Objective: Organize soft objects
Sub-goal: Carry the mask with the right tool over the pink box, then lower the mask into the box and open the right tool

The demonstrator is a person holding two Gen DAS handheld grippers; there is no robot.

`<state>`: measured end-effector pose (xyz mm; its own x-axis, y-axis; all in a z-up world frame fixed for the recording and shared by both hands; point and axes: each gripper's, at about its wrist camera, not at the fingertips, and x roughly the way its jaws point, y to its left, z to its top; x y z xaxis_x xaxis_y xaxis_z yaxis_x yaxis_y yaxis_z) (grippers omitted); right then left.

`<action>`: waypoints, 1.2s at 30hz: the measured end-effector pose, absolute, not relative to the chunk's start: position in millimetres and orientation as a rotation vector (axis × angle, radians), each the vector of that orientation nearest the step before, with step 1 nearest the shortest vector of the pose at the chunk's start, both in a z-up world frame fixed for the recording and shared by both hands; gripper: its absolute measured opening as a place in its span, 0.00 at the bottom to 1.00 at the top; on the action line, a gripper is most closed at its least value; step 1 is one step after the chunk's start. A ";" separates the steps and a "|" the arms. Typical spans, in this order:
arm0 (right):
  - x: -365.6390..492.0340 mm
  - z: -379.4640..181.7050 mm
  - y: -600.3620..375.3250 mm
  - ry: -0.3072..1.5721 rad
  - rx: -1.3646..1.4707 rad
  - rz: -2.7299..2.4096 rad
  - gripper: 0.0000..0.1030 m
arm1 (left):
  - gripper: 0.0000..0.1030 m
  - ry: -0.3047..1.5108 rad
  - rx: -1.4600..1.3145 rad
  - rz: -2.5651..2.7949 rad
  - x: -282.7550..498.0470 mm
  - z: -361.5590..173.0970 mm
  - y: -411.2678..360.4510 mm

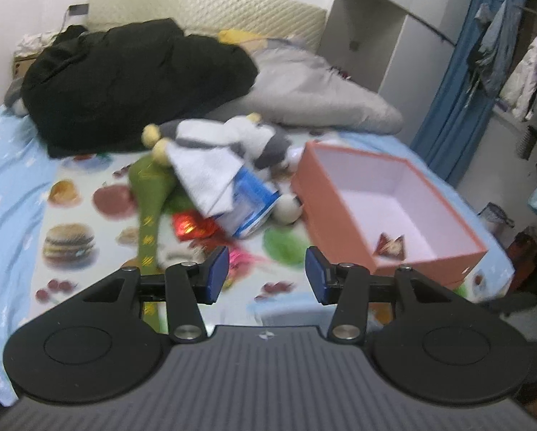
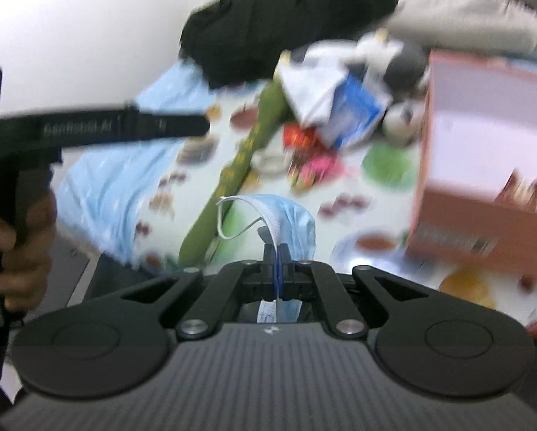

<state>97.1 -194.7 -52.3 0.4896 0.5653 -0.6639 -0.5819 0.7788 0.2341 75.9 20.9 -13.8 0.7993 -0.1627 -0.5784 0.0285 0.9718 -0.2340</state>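
The right gripper (image 2: 276,251) has its fingers clamped on a blue face mask (image 2: 295,222), held above the bed (image 1: 13,165) with the open orange box (image 1: 335,212) off to its right. The mask hangs by a thin edge, so a quick swing could let it slip, and its loose ear loop (image 2: 229,231) might snag on the box rim. The left gripper (image 1: 266,274) hangs over the bed with fingers apart, holding nothing. A heap of stuffed toys (image 1: 254,140), a white cloth (image 1: 203,176) and a green cloth (image 1: 150,194) crowds the box's near side.
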 end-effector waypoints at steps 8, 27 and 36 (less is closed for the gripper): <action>130.9 8.3 -224.2 0.565 -0.044 0.557 0.04 | 0.52 0.575 -0.190 -0.171 92.7 18.9 -10.6; 256.2 -62.5 -292.3 0.675 0.101 0.194 0.04 | 0.53 0.654 -0.125 -0.221 117.1 5.8 -46.4; 252.8 -100.6 -291.8 0.783 0.123 0.186 0.06 | 0.53 0.681 -0.121 -0.214 122.1 -2.3 -46.2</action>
